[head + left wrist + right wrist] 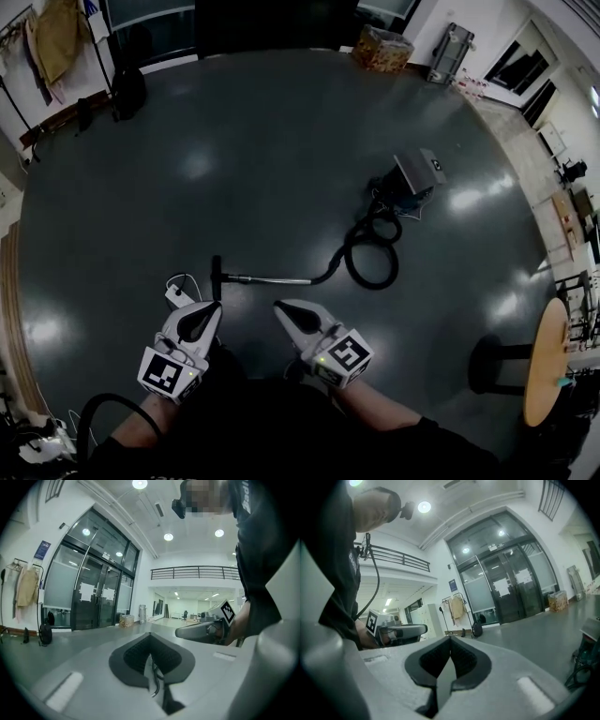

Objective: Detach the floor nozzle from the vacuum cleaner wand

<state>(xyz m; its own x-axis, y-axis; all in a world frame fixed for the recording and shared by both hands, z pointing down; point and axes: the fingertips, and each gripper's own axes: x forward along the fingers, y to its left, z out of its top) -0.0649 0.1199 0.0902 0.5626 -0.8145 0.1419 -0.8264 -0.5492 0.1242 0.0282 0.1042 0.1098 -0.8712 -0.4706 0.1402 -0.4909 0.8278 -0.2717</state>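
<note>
Black floor nozzle [217,278] attached crosswise to slim silver wand [272,279].

Head view: floor nozzle [217,278] and wand [272,279] are too small to show how they join. White box [177,294] on the floor is partly covered by the left gripper [212,309]; cannot tell what it is. Round wooden table [547,361] is cut by the right edge.
Right gripper view: vacuum cleaner body [584,660] is cut off at the right edge.

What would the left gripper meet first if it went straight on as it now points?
Probably nothing nearby: the left gripper aims over open floor towards the glass doors, though depth is unclear.
</note>
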